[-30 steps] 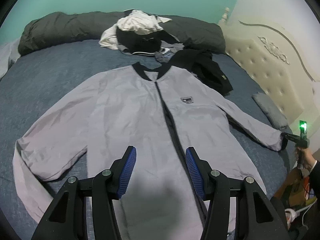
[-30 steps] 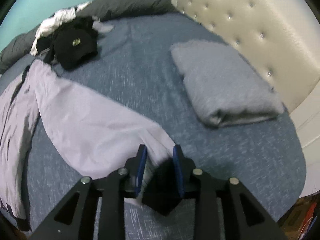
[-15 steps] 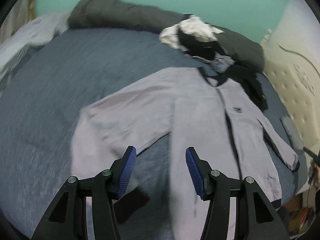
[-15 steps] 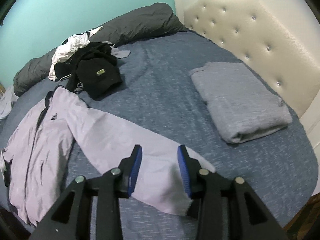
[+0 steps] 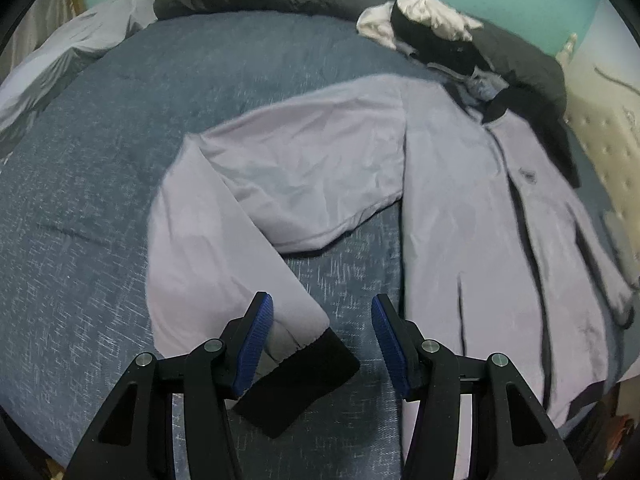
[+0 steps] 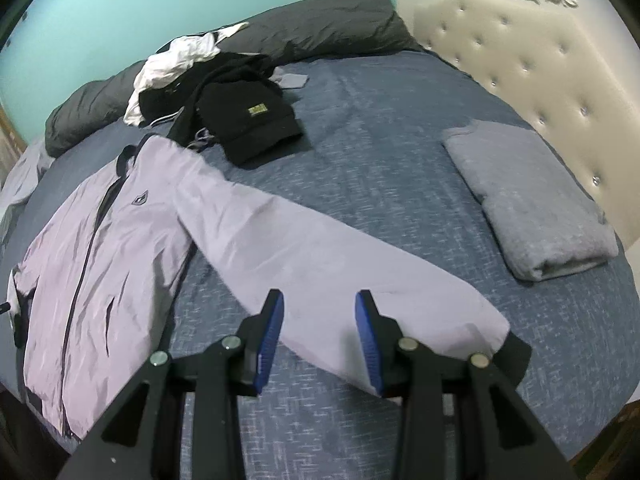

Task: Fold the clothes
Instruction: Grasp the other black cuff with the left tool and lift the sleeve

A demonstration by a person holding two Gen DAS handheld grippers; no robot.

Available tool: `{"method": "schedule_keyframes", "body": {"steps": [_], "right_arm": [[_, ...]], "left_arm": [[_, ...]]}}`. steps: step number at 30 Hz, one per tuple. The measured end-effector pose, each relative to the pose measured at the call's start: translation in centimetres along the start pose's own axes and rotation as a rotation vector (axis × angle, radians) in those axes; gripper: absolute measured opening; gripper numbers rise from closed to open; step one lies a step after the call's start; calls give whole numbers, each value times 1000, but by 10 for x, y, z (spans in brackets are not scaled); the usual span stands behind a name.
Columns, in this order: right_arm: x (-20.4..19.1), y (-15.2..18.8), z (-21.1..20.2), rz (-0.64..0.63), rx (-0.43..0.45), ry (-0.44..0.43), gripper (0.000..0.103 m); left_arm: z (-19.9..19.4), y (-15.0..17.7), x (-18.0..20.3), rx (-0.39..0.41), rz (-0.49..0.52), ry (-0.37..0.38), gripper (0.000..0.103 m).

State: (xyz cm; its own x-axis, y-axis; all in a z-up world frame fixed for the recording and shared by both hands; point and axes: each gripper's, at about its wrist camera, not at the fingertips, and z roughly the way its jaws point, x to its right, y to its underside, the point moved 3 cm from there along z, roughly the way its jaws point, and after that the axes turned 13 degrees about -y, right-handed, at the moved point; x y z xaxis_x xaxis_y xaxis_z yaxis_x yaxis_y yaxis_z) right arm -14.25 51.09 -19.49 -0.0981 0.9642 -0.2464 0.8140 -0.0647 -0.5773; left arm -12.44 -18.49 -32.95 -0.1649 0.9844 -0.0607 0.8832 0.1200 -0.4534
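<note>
A lilac zip jacket [image 5: 472, 216] lies front up on the blue bed [image 5: 100, 184]. Its left sleeve [image 5: 208, 256] is bent at the elbow, and the black cuff [image 5: 296, 384] lies low between the fingers of my left gripper [image 5: 322, 332], which stands open just above it without pressing on it. In the right wrist view the jacket body [image 6: 100, 248] is at the left and the right sleeve [image 6: 320, 248] stretches flat to its black cuff [image 6: 516, 360]. My right gripper [image 6: 320, 336] hovers open over that sleeve and holds nothing.
A folded grey-blue garment [image 6: 532, 208] lies near the tufted headboard [image 6: 540, 60]. A heap of black and white clothes [image 6: 240, 120] sits beyond the jacket collar, against a dark rolled duvet [image 6: 312, 28]. A pale sheet [image 5: 60, 60] lies at the bed's far left.
My left gripper swung from the jacket's middle over to the left sleeve and sank toward its cuff. My right gripper let go of the right cuff, opened and drew back above the sleeve.
</note>
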Motion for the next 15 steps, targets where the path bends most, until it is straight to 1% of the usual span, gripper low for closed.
{"method": "schedule_keyframes", "body": {"steps": [3,5,6,7,9,11,15], "right_arm": [[-6,1,2,-10,-8,-6,37],[-8,2,3,-14,-13,-10,37],[-9,3,3,-15,-16,-10,37],[-9,3,4,-14,-19,-8,37],[-10,4,4,-12,-22,-5,37],[-10,4,4,-10,-23,-2,37],[-9,5,5,2,-21,2,37]], "left_arm": [[10,7,9,-17,47,-20,55],[16,11,11,-29,67,-23,48],[18,12,10,-35,74,-29,36],[20,13,9,-37,79,-39,20],[21,14,2,-35,80,-48,9],[18,14,-5,-32,74,-39,5],[3,15,-12,-8,61,-27,4]]}}
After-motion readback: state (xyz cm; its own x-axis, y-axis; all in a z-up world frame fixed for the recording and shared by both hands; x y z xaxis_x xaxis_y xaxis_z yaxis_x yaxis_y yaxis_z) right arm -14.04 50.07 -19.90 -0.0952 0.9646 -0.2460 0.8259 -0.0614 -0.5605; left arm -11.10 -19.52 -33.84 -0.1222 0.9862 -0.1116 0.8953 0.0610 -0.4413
